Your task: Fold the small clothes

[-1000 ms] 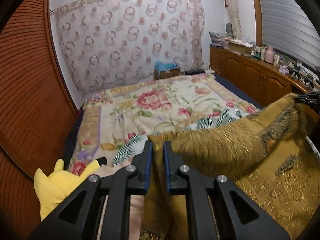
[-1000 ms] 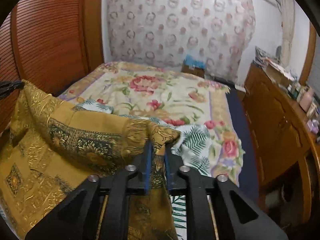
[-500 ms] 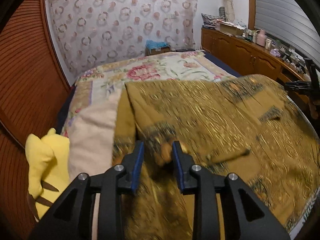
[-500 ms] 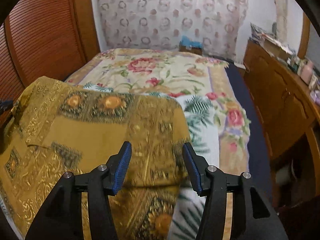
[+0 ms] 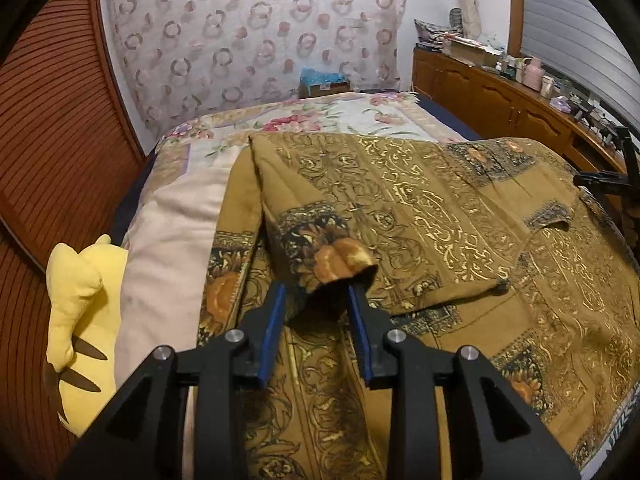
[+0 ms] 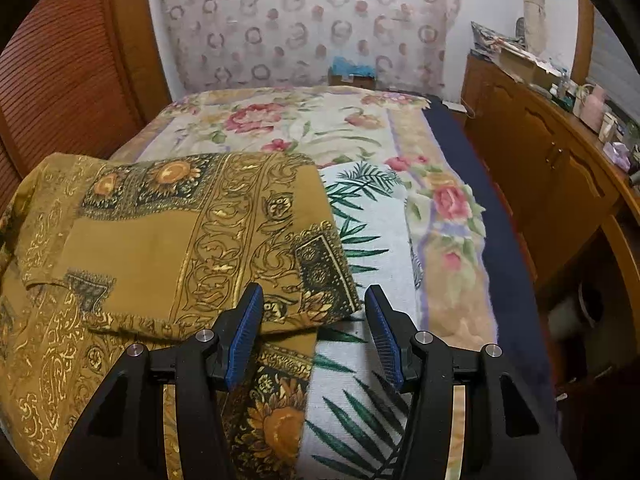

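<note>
Gold-printed mustard cloth – a small garment [image 5: 432, 216] with scrollwork and sunflower borders – lies spread on the bed [image 6: 320, 128], its upper part folded down over the lower so a doubled layer faces both cameras. In the left wrist view, the left gripper [image 5: 316, 300] has its blue-padded jaws a modest way apart and opening; a rolled corner of the garment sits just ahead of and between the tips, but the pads do not press on it. In the right wrist view, the right gripper [image 6: 314, 308] stands about half open – the folded edge of the garment lies between and under its tips, with neither pad clamping it. A palm-leaf towel [image 6: 368, 232] shows beside the garment on the floral blanket. A yellow plush toy [image 5: 80, 312] rests at the bed's left edge, beside a pale cream cloth [image 5: 172, 232].
</note>
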The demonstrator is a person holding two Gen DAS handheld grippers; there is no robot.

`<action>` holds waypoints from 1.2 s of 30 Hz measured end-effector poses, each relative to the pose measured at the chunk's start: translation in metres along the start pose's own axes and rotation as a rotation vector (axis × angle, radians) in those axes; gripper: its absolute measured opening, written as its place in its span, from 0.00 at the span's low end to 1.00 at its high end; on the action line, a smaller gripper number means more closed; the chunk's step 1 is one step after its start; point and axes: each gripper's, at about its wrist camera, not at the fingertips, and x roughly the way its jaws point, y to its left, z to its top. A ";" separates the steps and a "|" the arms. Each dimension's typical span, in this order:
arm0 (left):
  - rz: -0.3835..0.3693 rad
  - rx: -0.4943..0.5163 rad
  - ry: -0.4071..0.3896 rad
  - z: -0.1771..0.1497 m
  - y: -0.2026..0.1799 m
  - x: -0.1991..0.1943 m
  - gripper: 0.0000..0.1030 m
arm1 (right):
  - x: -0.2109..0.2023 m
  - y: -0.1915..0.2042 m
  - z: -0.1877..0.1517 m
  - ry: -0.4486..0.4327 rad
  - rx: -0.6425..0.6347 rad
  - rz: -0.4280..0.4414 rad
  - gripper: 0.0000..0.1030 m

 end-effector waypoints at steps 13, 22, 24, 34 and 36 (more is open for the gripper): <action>-0.064 -0.008 -0.010 0.006 -0.009 0.006 0.29 | 0.012 0.014 0.008 0.032 -0.055 0.044 0.27; -0.043 0.042 0.029 0.004 -0.022 0.017 0.29 | 0.013 0.013 0.008 0.033 -0.066 0.039 0.16; -0.012 0.044 0.040 0.005 -0.021 0.023 0.29 | 0.013 0.014 0.008 0.031 -0.068 0.038 0.14; 0.052 -0.001 -0.047 0.011 -0.003 0.012 0.04 | -0.017 0.020 0.019 -0.063 -0.068 0.135 0.03; 0.057 -0.018 -0.072 0.012 0.004 0.003 0.02 | -0.027 0.024 0.023 -0.088 -0.065 0.155 0.02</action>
